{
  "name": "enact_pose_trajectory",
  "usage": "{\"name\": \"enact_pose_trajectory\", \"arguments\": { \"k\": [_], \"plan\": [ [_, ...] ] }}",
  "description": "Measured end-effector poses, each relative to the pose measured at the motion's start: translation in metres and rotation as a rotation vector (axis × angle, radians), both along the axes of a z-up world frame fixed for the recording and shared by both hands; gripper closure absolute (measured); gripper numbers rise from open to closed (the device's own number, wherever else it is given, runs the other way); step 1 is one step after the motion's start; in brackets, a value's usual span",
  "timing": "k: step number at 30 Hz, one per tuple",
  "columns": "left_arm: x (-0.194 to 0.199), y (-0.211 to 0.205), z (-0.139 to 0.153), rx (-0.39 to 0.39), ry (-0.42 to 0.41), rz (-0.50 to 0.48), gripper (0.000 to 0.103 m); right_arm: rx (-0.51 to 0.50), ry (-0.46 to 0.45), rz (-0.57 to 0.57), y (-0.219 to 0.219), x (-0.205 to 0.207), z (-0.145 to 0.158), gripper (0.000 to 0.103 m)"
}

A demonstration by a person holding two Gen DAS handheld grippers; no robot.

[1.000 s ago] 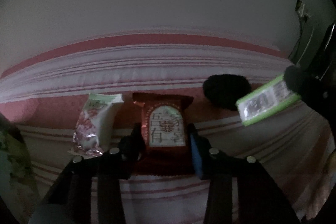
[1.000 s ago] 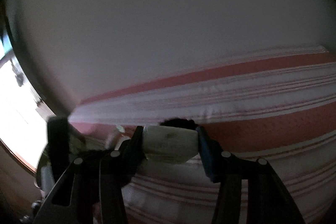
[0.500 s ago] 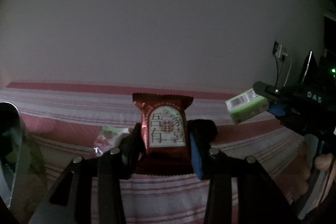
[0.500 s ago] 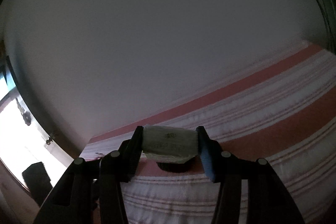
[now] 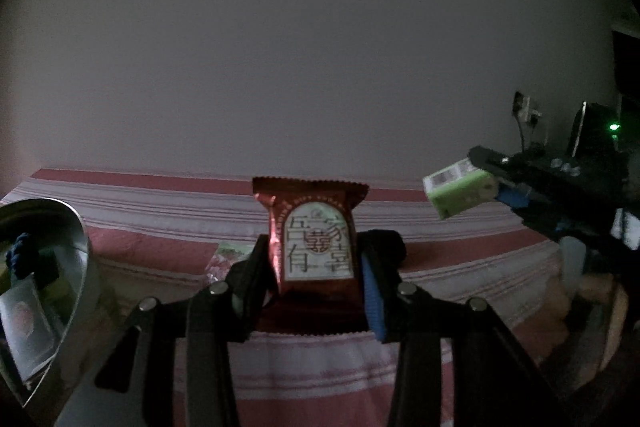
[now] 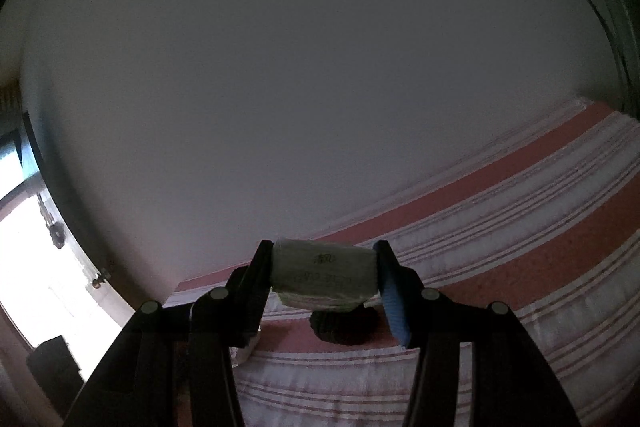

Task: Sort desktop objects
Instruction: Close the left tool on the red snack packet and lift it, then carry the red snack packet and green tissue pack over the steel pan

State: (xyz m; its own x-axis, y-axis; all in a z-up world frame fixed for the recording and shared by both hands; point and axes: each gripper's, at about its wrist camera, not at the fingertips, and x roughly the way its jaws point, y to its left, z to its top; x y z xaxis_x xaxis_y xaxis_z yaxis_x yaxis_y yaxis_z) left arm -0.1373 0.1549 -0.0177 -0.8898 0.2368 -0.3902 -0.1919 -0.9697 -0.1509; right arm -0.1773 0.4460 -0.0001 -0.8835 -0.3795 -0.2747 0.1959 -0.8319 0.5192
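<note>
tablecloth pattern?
Tablecloth: pink-red and white stripes, broad bands with thin lines between. Clearest in the right wrist view.

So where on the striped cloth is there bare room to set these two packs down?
Bare striped cloth stretches right of the black object. It is crowded toward the metal basket, near the pink-and-white packet.

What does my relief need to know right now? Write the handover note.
Left gripper: shut on the red snack packet, held upright above the striped cloth.
Right gripper: shut on the green-and-white tissue pack, also lifted.
Metal bin at left already holds a few items.
On the cloth: a pink-and-white snack bag and a dark round object.
Left to do: place both held items, then sort those two.
</note>
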Motion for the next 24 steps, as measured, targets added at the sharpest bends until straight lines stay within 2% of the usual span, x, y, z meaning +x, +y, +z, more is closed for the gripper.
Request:
{"name": "enact_pose_trajectory", "arguments": {
  "k": [12,15,20,21,24],
  "plan": [
    [0.026,-0.033,0.007,0.016,-0.015,0.049,0.062,0.182,0.003,-0.095,-0.069,0.02,-0.017,0.05],
    [0.03,-0.044,0.008,0.03,-0.019,0.059,0.062,0.224,0.029,-0.122,-0.085,0.035,-0.019,0.05],
    [0.036,-0.051,0.006,0.04,-0.014,0.047,0.062,0.274,0.077,-0.156,-0.112,0.064,-0.021,0.05],
    [0.034,-0.05,0.008,0.039,-0.013,0.044,0.062,0.279,0.08,-0.159,-0.111,0.058,-0.025,0.05],
    [0.034,-0.05,0.01,0.036,-0.008,0.033,0.062,0.257,0.089,-0.168,-0.12,0.064,-0.028,0.05]
  ]
}}
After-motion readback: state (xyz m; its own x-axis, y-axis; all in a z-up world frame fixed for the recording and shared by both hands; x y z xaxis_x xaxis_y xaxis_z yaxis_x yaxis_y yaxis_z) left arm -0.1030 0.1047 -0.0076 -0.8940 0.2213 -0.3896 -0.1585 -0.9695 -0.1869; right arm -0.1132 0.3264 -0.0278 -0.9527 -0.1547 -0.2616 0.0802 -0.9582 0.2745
